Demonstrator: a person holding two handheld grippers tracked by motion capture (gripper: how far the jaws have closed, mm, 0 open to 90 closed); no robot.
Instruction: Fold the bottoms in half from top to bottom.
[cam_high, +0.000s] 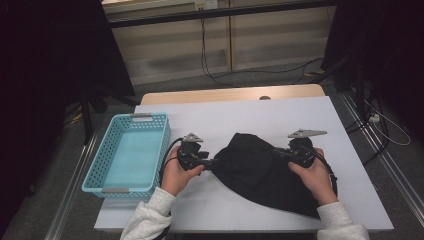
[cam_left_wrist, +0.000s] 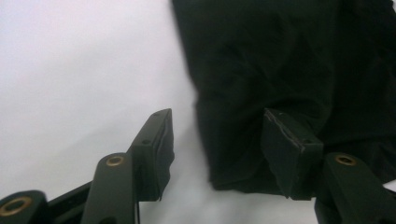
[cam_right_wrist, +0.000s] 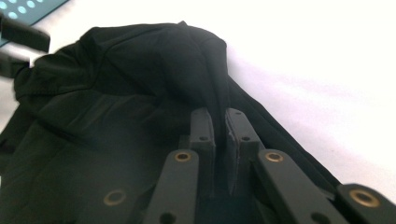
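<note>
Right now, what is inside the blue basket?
The blue basket holds nothing visible: its pale floor shows bare. The strip behind its near wall is hidden.

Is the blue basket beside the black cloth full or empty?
Empty. The high view shows the basket's bare floor, and the black cloth lies on the table beside it.

White-topped table (cam_high: 250, 112) with garment and basket
A black cloth (cam_high: 260, 170) is spread near centre; a turquoise basket (cam_high: 100, 170) is set at left.
</note>
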